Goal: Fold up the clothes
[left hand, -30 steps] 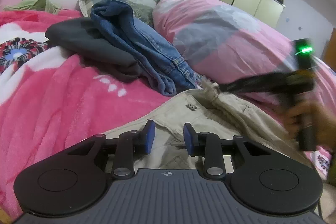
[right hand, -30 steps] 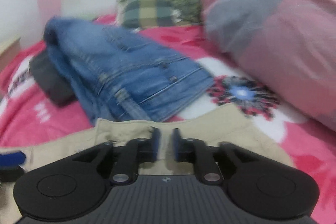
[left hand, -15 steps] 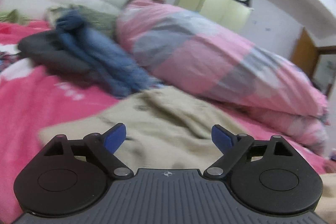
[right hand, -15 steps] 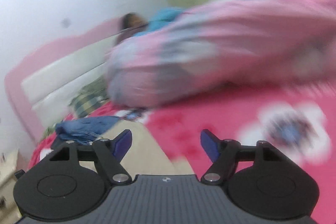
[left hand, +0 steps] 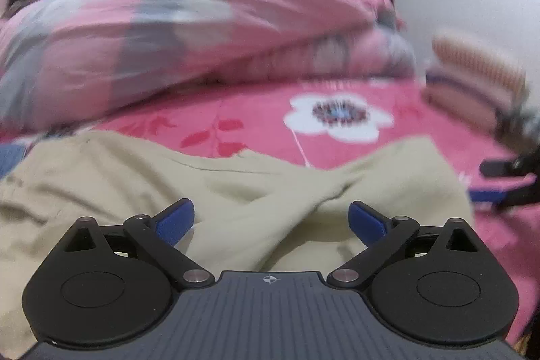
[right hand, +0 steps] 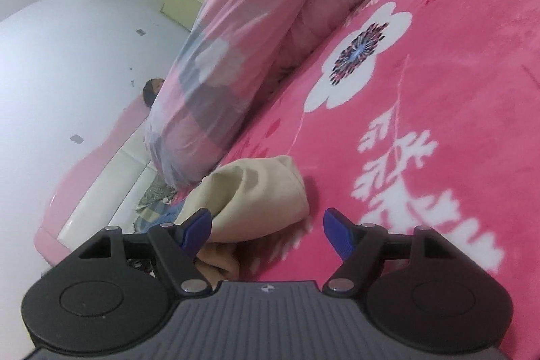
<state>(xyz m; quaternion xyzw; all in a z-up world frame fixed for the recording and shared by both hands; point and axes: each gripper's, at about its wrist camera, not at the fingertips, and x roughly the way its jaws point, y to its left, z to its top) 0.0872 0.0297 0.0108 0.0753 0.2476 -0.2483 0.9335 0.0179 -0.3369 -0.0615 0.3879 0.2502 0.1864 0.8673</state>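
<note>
Beige trousers (left hand: 209, 191) lie spread and creased on the pink flowered bedspread (left hand: 337, 137). My left gripper (left hand: 271, 218) hovers just above them, open, with nothing between its blue pads. In the right wrist view, which is tilted, a folded end of the beige trousers (right hand: 256, 194) lies just ahead. My right gripper (right hand: 268, 228) is open, its left pad (right hand: 197, 228) close against the cloth, its right pad over the bedspread (right hand: 438, 90). The right gripper also shows blurred at the right edge of the left wrist view (left hand: 513, 171).
A big pink and grey quilt (left hand: 175, 46) is heaped along the far side of the bed, with a person's head (right hand: 152, 90) behind it. Blue jeans (right hand: 168, 213) lie near the white headboard (right hand: 111, 188). A striped pillow (left hand: 472, 73) sits at the right.
Both grippers have gone from shut on the trousers' waist to open. Both have swung right along the bed, away from the jeans pile, to the other end of the beige trousers.
</note>
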